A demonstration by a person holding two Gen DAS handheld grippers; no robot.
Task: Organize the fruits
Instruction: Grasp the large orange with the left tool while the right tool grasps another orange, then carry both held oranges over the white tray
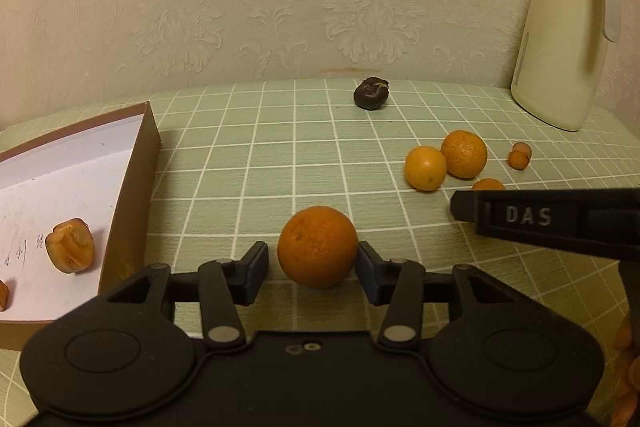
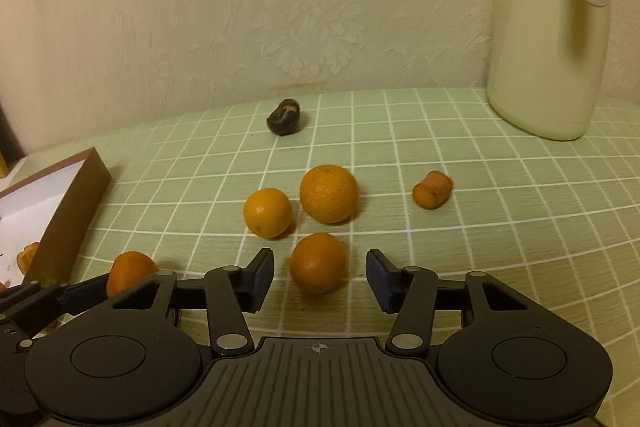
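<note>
Orange round mandarin (image 1: pixel 317 247) between left gripper (image 1: pixel 312 269) pads, slight gap, unclamped; right gripper (image 2: pixel 320 277) released around smaller orange fruit (image 2: pixel 318 263).

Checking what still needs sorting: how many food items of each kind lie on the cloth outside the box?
Oranges: 4
Small orange chunk: 1
Dark lump: 1
Total: 6
</note>
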